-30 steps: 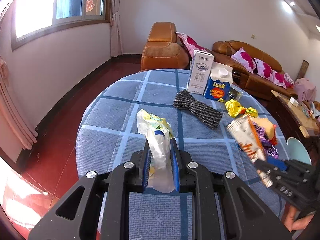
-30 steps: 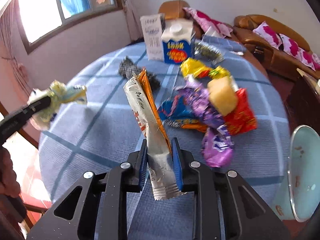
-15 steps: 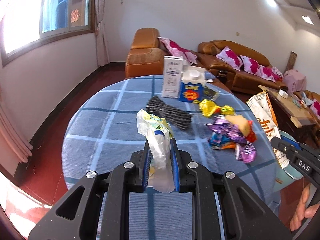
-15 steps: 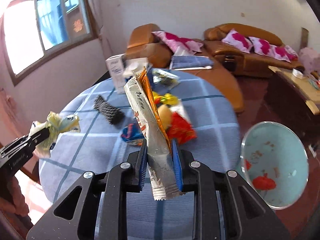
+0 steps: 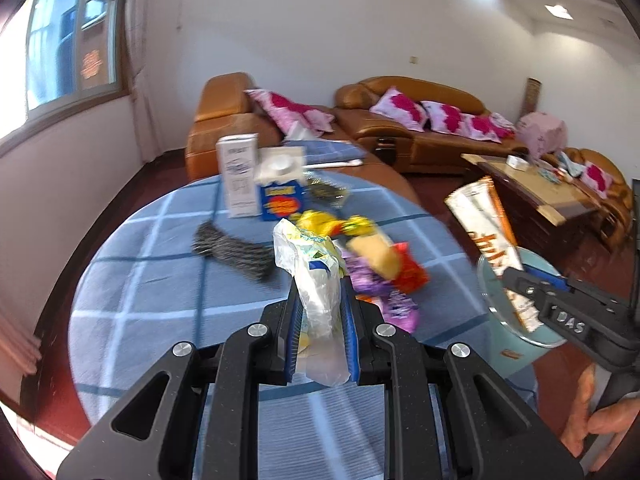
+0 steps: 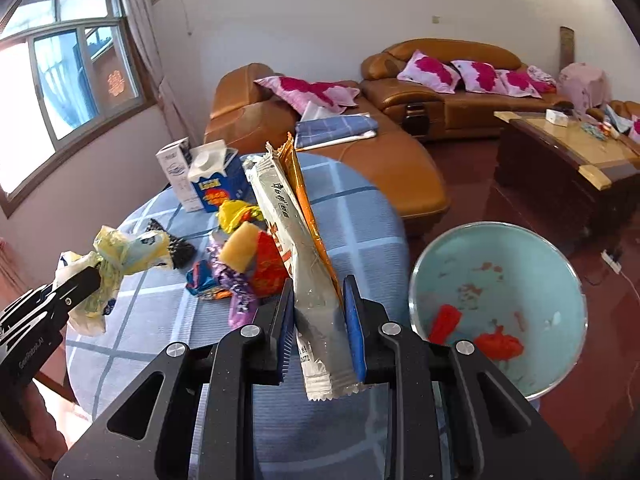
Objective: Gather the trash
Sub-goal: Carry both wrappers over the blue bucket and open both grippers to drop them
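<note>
My left gripper (image 5: pixel 320 300) is shut on a crumpled clear plastic bag (image 5: pixel 316 280) with yellow print, held above the round blue checked table (image 5: pixel 140 280). My right gripper (image 6: pixel 320 304) is shut on a long silver and orange snack wrapper (image 6: pixel 296 248), held upright near the table's right edge. A light blue trash bin (image 6: pixel 560 264) stands on the floor to the right, with red scraps inside. In the left wrist view the right gripper (image 5: pixel 516 280) and its wrapper (image 5: pixel 484 224) hang over the bin (image 5: pixel 536 340). The left gripper (image 6: pixel 92 276) shows at the left of the right wrist view.
A heap of coloured wrappers (image 6: pixel 244 264) lies mid-table with a yellow sponge piece (image 6: pixel 240 248). Two cartons (image 5: pixel 260 196) stand at the far edge, a black knitted cloth (image 5: pixel 232 252) near them. Brown sofas (image 5: pixel 400 128) and a wooden coffee table (image 6: pixel 568 160) stand behind.
Both grippers have swung to the right and risen a little, each keeping its hold. The bin has come into full view under the right gripper.
</note>
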The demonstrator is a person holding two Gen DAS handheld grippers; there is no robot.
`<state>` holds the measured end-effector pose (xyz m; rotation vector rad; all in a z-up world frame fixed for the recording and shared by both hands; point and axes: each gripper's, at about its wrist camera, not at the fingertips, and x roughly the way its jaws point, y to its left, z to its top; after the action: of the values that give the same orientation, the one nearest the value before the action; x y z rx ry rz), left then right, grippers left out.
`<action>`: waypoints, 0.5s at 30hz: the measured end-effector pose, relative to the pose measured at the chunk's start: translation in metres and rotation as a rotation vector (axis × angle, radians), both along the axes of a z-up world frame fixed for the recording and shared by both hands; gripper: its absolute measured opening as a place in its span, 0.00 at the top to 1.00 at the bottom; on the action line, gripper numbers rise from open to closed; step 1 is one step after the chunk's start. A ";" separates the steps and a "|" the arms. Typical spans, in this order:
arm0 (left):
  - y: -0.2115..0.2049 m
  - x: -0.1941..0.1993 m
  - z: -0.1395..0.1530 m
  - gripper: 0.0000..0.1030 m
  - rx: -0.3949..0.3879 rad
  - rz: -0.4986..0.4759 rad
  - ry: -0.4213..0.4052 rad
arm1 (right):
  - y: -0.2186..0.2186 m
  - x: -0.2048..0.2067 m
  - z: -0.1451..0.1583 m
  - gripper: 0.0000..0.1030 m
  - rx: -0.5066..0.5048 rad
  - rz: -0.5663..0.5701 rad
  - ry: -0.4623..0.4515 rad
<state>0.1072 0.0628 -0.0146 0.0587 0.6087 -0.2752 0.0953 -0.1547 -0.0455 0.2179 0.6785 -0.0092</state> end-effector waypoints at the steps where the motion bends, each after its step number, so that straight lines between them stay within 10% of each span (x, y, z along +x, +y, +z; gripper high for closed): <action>1: -0.006 0.000 0.001 0.82 0.000 -0.015 -0.005 | -0.004 -0.001 0.000 0.76 0.002 -0.010 -0.001; 15: -0.095 0.000 0.008 0.82 -0.004 -0.217 -0.036 | -0.066 -0.016 -0.002 0.76 0.017 -0.162 0.002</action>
<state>0.1071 -0.0317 -0.0070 0.1262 0.5665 -0.4844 0.0790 -0.2207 -0.0471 0.2891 0.6617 -0.1590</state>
